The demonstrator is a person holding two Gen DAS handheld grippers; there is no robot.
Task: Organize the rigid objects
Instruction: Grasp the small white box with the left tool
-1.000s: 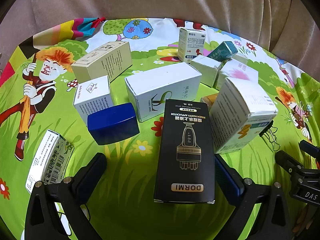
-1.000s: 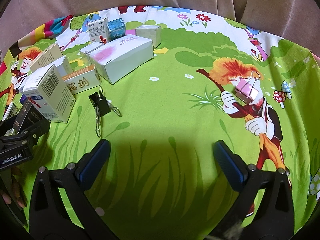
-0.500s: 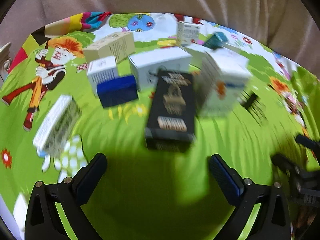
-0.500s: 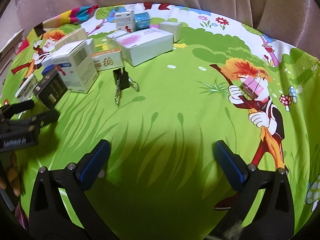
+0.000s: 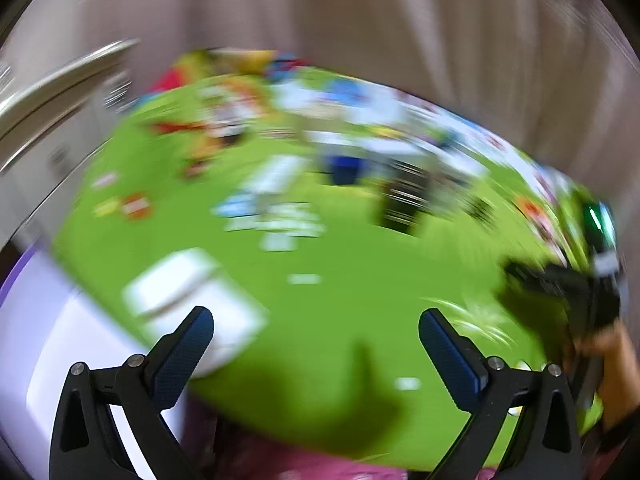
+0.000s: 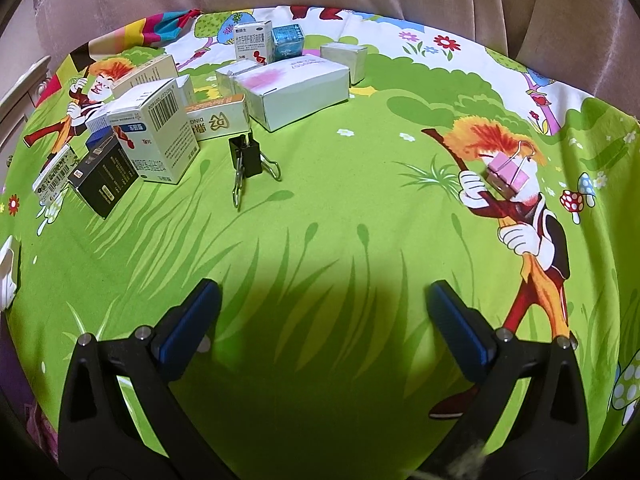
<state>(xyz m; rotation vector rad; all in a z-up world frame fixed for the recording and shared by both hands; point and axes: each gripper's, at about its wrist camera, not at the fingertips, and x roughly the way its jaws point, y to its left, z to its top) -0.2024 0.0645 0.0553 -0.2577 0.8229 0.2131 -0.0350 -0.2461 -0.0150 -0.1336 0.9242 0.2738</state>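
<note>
Boxes [image 6: 160,132] stood clustered at the far left of the green cartoon cloth [image 6: 340,220], a black box [image 6: 105,174] at the group's near edge. A black binder clip [image 6: 245,157] lay just right of them; a pink binder clip [image 6: 509,172] sat well apart, far right. Right tool [image 6: 320,316] hung spread wide, empty. Left tool [image 5: 316,338] likewise released; its view was badly blurred.
</note>
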